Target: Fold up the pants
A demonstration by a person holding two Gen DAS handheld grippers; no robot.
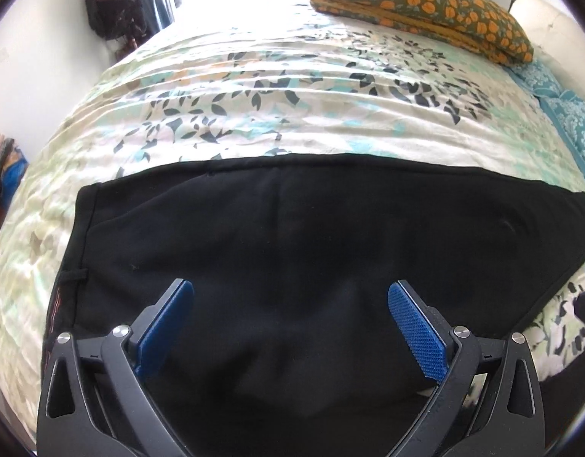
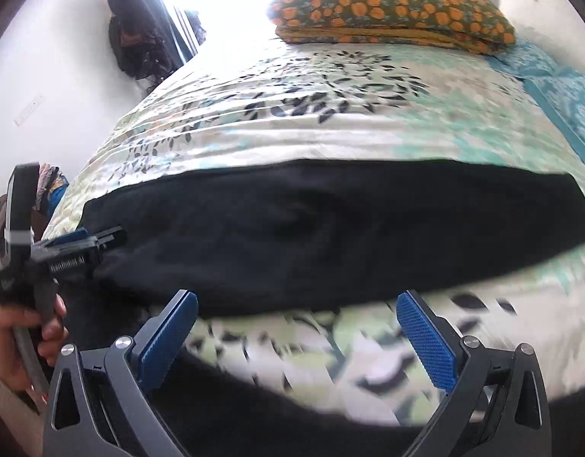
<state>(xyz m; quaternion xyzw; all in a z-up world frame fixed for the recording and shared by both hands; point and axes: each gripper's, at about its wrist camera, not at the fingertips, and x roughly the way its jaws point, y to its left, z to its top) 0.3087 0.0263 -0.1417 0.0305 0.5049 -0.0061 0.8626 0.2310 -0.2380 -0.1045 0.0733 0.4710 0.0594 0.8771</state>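
Black pants (image 1: 277, 236) lie flat on the floral bedspread (image 1: 254, 114), folded lengthwise, waistband at the left. My left gripper (image 1: 290, 293) is open just above the pants near the waist end, holding nothing. In the right wrist view the pants (image 2: 330, 232) stretch across the bed. My right gripper (image 2: 296, 304) is open and empty over the near edge of the pants, above the bedspread (image 2: 292, 144). The left gripper (image 2: 79, 243) shows there at the pants' left end, held by a hand (image 2: 22, 335).
An orange-flowered pillow (image 1: 418, 3) lies at the bed's far end, with a teal patterned cloth (image 1: 570, 114) along the right side. Dark clothes (image 2: 132, 34) hang on the wall at back left. A white wall runs along the left.
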